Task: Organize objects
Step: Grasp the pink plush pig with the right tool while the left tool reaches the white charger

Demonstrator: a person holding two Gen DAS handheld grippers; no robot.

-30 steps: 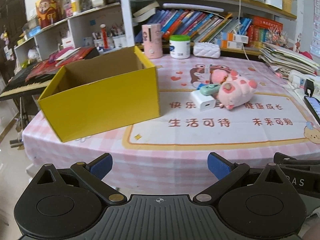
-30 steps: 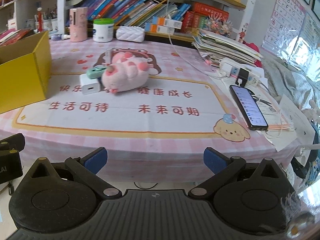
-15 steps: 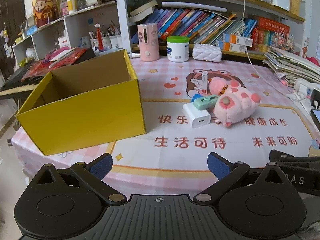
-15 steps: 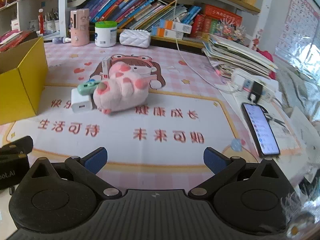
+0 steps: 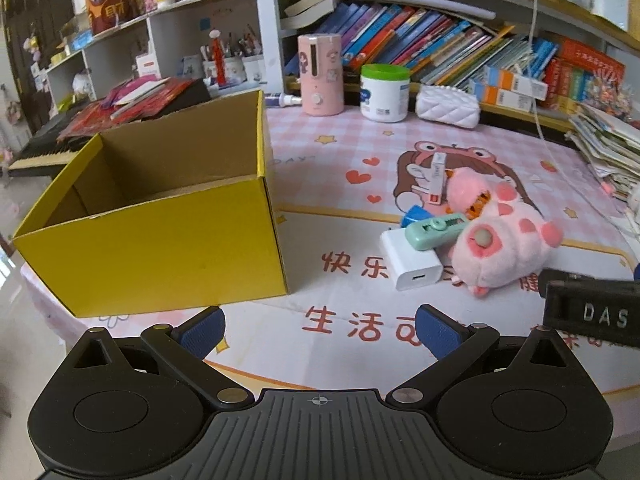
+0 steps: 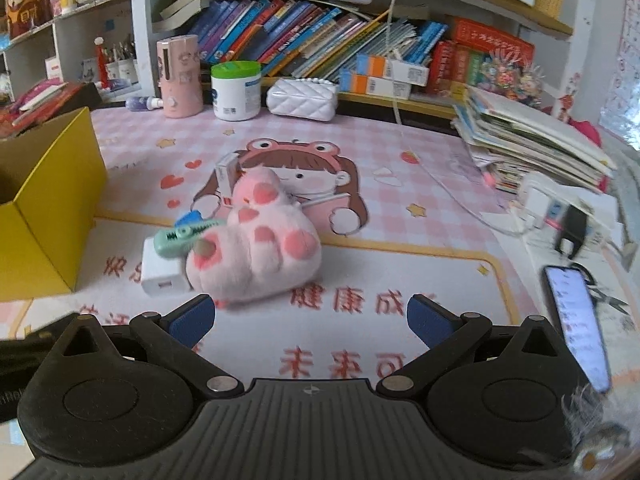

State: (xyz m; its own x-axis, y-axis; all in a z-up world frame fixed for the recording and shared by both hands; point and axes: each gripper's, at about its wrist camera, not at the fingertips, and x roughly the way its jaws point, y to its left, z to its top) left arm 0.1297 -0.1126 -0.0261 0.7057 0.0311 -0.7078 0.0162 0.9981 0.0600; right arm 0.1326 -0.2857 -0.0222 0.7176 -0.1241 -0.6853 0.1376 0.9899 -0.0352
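Note:
An open yellow cardboard box (image 5: 160, 236) stands at the left of the table, seemingly with nothing inside; its corner shows in the right wrist view (image 6: 48, 208). To its right lies a heap: a pink plush toy (image 5: 504, 244) (image 6: 260, 256), a white charger block (image 5: 412, 266) (image 6: 162, 272), a mint green clip (image 5: 436, 232) (image 6: 184, 238), a small white and red tube box (image 5: 437, 178) and a blue piece (image 5: 416, 214). My left gripper (image 5: 318, 328) is open, low before the box and heap. My right gripper (image 6: 310, 318) is open just short of the plush.
At the back stand a pink cylinder (image 5: 320, 74), a white jar with a green lid (image 5: 385, 92), a white quilted pouch (image 5: 447, 106) and shelves of books. A stack of booklets (image 6: 532, 140), a power strip (image 6: 548, 200) and a phone (image 6: 578, 320) lie at the right.
Both grippers have moved forward over the table toward the box and the heap, which now look larger and nearer. Both stay open with nothing held.

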